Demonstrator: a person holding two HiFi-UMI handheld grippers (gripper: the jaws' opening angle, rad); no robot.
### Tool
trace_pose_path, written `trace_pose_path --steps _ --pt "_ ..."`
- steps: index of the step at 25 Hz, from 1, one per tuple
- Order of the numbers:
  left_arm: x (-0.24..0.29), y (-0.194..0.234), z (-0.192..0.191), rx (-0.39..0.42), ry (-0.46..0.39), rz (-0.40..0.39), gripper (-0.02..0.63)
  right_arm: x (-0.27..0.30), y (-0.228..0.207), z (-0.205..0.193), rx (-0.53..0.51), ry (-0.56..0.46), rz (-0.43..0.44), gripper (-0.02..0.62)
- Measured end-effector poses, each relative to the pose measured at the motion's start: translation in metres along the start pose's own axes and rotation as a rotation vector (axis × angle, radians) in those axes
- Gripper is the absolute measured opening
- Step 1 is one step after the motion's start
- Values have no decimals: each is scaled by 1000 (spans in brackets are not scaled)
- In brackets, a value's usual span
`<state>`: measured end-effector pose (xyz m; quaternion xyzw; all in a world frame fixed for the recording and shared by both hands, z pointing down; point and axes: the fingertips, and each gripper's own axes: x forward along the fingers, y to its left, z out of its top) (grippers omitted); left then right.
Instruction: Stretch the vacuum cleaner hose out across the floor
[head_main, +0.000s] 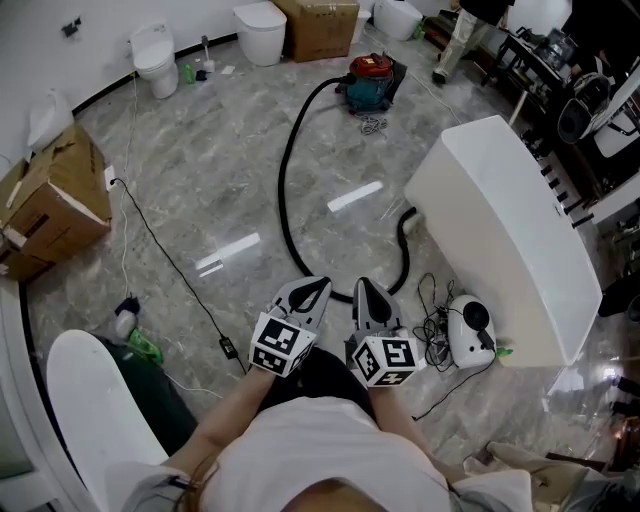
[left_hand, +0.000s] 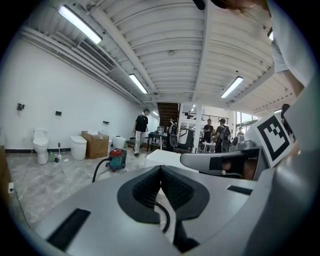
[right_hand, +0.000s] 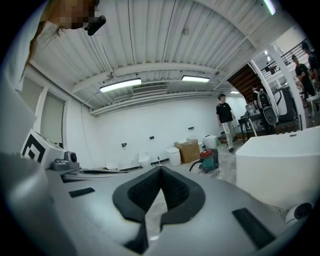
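Note:
The red and teal vacuum cleaner (head_main: 372, 80) stands at the far side of the floor. Its black hose (head_main: 286, 180) curves from the machine toward me, passes under my grippers and bends back up beside the white bathtub (head_main: 510, 230). My left gripper (head_main: 310, 291) and right gripper (head_main: 362, 293) hover side by side above the hose's near bend, both shut and empty. In the left gripper view the vacuum cleaner (left_hand: 118, 159) and the hose (left_hand: 97, 171) lie beyond the shut left gripper (left_hand: 160, 169). The right gripper view shows the vacuum cleaner (right_hand: 208, 160) past the shut right gripper (right_hand: 160, 170).
A cardboard box (head_main: 50, 195) sits at the left, with toilets (head_main: 155, 60) and another box (head_main: 320, 25) along the far wall. A thin cable (head_main: 170, 262) crosses the floor. A white device (head_main: 468, 332) with tangled wires lies by the bathtub. People (left_hand: 141, 131) stand in the distance.

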<state>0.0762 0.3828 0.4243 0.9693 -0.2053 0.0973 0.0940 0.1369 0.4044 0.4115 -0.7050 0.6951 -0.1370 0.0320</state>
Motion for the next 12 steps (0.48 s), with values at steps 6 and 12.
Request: trace_pose_path --steps 6,12 --pt "-7 -1 -3 -6 1 6 10 -4 6 -2 -8 4 9 15" --pt "-11 4 -6 -33 2 20 11 -4 7 -4 -1 5 13 15"
